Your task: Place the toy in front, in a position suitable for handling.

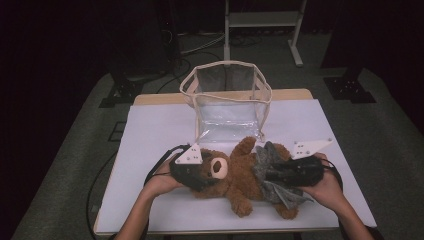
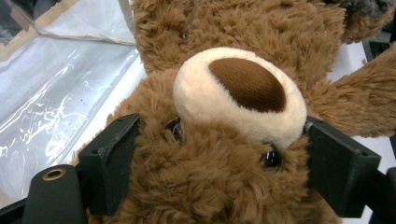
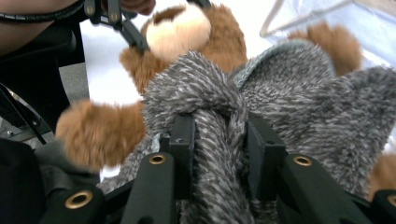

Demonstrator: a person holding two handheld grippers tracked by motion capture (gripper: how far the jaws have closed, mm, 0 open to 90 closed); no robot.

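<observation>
A brown teddy bear (image 1: 235, 182) lies on its back on the white table top (image 1: 150, 130), head toward the left. Its muzzle (image 2: 233, 93) sits just above my left gripper (image 2: 224, 154), whose black pads (image 2: 109, 158) press into both sides of the furry head. A grey fuzzy knit garment (image 1: 267, 160) is draped over the bear's belly. My right gripper (image 3: 219, 149) is shut on a bunched fold of that grey knit (image 3: 289, 102). In the high view the left gripper (image 1: 200, 175) is at the bear's head and the right gripper (image 1: 272, 176) at its body.
A clear plastic bag (image 1: 227, 100) with cream trim stands open at the back middle of the table, just beyond the bear. A white metal stand (image 1: 262, 25) is on the floor behind. The table's front edge (image 1: 225, 231) runs close below the bear's feet.
</observation>
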